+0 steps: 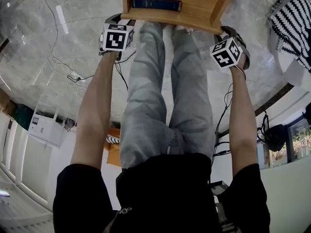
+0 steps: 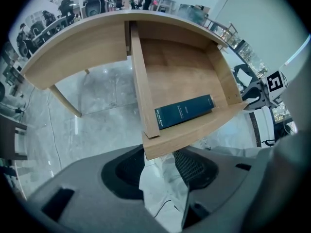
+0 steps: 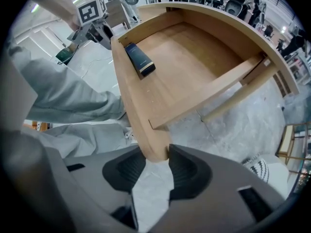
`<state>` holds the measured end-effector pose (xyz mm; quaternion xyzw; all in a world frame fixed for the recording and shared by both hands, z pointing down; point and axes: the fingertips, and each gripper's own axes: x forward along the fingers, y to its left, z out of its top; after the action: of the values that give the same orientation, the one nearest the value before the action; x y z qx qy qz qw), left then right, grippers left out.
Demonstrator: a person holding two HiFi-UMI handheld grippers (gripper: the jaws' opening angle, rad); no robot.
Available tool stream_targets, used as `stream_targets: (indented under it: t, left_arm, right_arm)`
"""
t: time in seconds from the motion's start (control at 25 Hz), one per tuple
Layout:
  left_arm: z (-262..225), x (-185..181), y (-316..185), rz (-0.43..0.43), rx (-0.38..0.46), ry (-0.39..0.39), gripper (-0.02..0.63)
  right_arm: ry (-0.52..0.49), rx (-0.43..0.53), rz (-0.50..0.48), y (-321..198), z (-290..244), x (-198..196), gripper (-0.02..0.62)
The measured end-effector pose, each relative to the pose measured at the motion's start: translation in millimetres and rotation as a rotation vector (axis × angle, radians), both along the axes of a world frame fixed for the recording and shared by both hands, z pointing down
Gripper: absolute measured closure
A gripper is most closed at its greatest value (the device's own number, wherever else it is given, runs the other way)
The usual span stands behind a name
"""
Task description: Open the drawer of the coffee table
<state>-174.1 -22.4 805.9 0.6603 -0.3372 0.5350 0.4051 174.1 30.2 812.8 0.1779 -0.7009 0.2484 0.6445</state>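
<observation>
The wooden coffee table's drawer [image 1: 194, 13] stands pulled out, with a dark blue book [image 1: 156, 4] lying inside against its front panel. My left gripper [image 1: 115, 19] points down at the left end of the drawer front [image 2: 194, 132]. In the left gripper view, my left gripper [image 2: 158, 166] is open, with the panel's corner at its fingertips. My right gripper [image 1: 229, 31] is at the panel's right end. In the right gripper view, my right gripper [image 3: 156, 166] is open, with the rounded end of the drawer front [image 3: 131, 96] between its fingertips. The book [image 3: 140, 59] and my left gripper [image 3: 97, 30] also show there.
The person's legs in grey trousers [image 1: 160, 96] stand right in front of the drawer, between my two arms. A black-and-white striped cloth [image 1: 294, 18] lies to the right. Cables [image 1: 73, 74] run over the marble floor at the left. A slanted table leg [image 2: 65, 101] stands left of the drawer.
</observation>
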Motion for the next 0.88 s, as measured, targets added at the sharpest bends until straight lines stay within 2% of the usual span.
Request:
stream_targets:
  t: [0.24,0.48,0.6,0.76,0.88]
  left_arm:
    - [7,1,1,0.009,0.000,0.002,0.416]
    - [11,1,2,-0.030,0.004,-0.001,0.416]
    - [10,0,4,-0.087,-0.016,0.005,0.416]
    - [4,-5,9,-0.184,-0.062,0.027,0.416]
    - [-4,-12,13,-0.192,-0.074,0.018,0.416]
  right_arm:
    - [0.019,0.006,-0.011,1,7,1,0.457]
    - [0.043,0.008,0.032,1,12,2,0.448]
    - [0.060,0.006,0.137,2,12,5,0.443]
    - [0.057,-0.008,0.375,9,4,15,0.443]
    - [0.050,0.007,0.444,9,-7,17,0.443]
